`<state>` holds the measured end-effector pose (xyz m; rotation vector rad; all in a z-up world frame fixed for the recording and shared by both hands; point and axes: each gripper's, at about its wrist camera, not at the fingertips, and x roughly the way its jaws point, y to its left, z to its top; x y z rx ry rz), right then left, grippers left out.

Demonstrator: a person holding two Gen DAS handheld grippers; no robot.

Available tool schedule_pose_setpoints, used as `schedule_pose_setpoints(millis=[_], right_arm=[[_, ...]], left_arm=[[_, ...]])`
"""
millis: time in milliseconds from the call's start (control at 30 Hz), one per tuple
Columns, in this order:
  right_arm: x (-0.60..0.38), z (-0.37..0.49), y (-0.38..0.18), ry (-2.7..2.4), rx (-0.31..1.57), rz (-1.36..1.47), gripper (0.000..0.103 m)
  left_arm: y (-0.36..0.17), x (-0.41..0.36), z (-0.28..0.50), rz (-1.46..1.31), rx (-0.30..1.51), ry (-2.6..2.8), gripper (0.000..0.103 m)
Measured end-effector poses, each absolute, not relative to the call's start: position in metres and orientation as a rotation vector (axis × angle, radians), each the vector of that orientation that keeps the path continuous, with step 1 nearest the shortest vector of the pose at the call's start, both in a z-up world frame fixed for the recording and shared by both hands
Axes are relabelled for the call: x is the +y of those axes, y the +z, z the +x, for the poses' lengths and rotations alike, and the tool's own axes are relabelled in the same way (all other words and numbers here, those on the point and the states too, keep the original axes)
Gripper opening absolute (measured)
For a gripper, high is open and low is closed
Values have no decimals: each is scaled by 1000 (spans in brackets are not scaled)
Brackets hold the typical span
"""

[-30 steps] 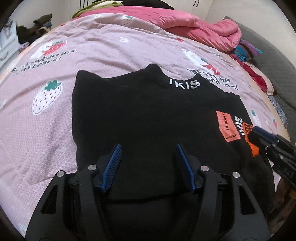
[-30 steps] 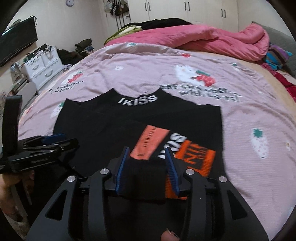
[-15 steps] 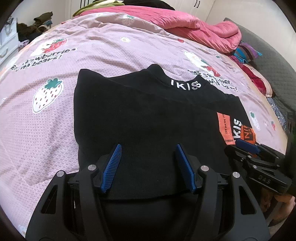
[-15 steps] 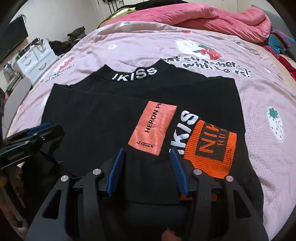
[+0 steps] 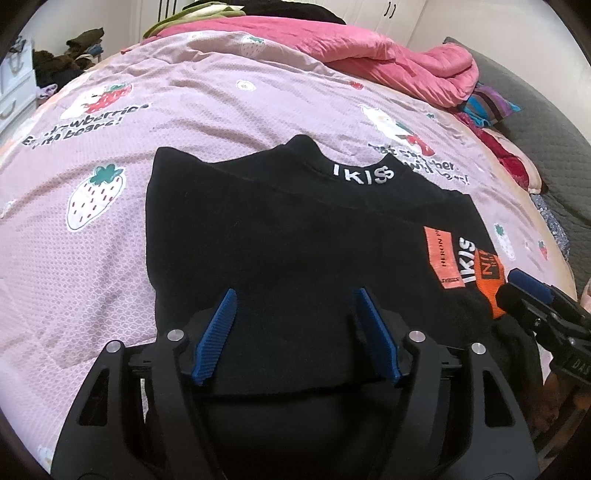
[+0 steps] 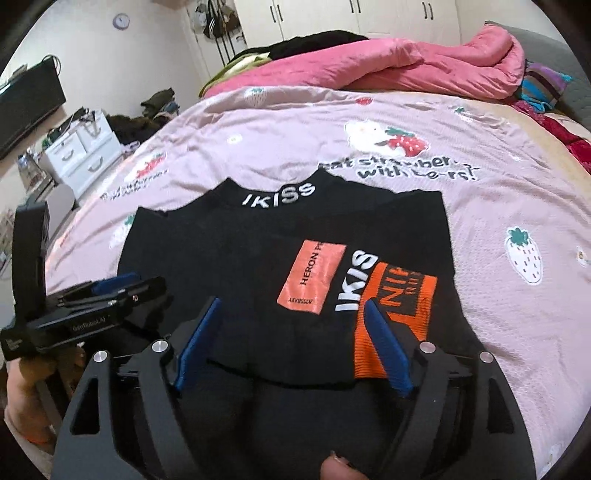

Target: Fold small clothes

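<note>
One black sweater (image 6: 258,266), two orange patches, two grippers with jaws opening.

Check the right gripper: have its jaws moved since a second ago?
Yes. The right gripper has spread: its jaws, then pinching the black top's folded hem, now stand apart, one pad over the orange cuff, still opening.

This is a bedroom in a home. A big bed (image 6: 480,206) is filling most of the room, and a pink sheet with strawberries and bears is covering it. A fluffy pink blanket (image 6: 388,62) is lying bunched up at the far end. White closet doors (image 6: 369,14) are standing behind the bed. A little white chest of drawers (image 6: 81,155) is sitting by the wall, a round clock (image 6: 121,20) is hanging up high, and a dark TV (image 6: 29,103) is sitting on the left.
</note>
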<state>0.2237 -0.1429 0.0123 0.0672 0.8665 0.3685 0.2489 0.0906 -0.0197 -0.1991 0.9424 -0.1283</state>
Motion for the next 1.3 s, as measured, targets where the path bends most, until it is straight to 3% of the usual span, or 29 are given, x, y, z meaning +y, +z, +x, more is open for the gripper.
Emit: schedule_pose_setpoints(millis=[67,433,733,833,1300], right_arm=[[-146,222,16,371,857,91,86],[-147,220,23,364,838,107,92],[-148,217,24,365,829,121,96],[-149,216,25,365,827,126,96],[-150,205,42,369,792,125,98]], left_arm=[[-17,91,247,-205,937,-133,61],[3,91,239,-207,887,-131,67],[13,94,235,-207,863,-124,82],[17,95,233,-203,855,-111,94],[37,100,221,-201,809,-101,94]])
